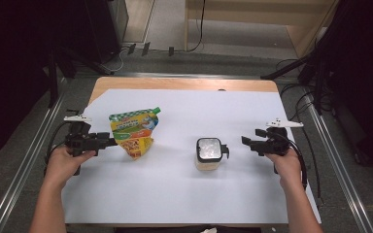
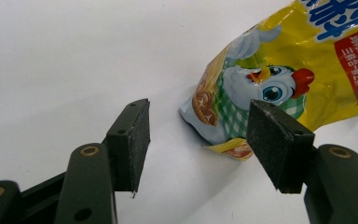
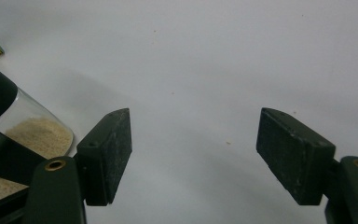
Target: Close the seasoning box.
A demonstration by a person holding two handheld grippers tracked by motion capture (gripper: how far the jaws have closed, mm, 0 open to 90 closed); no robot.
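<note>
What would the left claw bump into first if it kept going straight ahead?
Most likely the yellow pouch. The left claw is open and points at the pouch's lower corner, which lies just beyond its pads; the exact gap is hard to judge.

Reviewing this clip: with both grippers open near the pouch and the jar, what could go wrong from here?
1. The left gripper is open, with only a crinkled corner of the yellow pouch between its jaws; a pinch there may slip, or the soft pouch may sag and fold.
2. The jar stands to one side of the open right gripper, not between its jaws; closing in off-centre may knock it and tip the powder inside.
</note>
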